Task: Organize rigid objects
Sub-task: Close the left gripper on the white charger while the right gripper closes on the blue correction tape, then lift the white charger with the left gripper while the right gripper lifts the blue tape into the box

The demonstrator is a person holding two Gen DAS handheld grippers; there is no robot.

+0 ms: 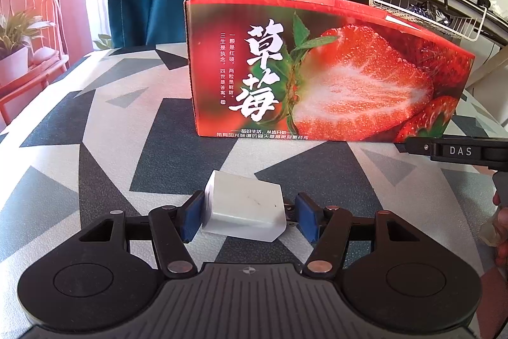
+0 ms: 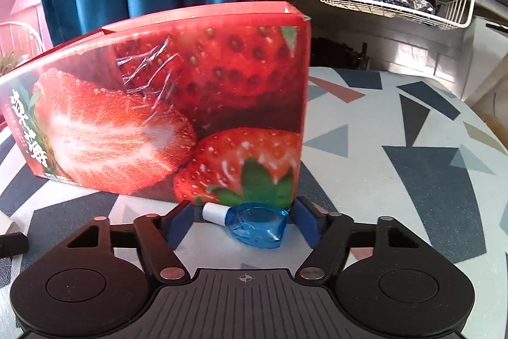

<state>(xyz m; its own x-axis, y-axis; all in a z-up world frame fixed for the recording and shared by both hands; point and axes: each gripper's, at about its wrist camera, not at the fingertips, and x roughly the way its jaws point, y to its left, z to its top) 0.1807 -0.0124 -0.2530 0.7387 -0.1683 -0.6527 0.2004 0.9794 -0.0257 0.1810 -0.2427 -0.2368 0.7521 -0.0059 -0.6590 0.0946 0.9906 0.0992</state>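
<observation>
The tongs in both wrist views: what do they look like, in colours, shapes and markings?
Both tongs, left and right, look alike: black linkage arms with round silver rivets, blue pads on the fingers, two round black discs, and a ribbed grey plate with a small crosshair mark. The left view shows "DAS" in white on the other tool.

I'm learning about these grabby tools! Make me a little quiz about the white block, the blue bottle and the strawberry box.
1. True or false: the left gripper is shut tight on the white charger block.
2. What lies between the right gripper's fingers? A) a spoon B) a small blue bottle with a white cap C) a red ball
3. Fill in: the strawberry box stands on a tablecloth patterned with ____.

Key:
1. False. The jaws sit on either side of it, with a gap showing on the right.
2. B. It lies on its side, cap pointing left, just in front of the box.
3. Triangles.
</observation>
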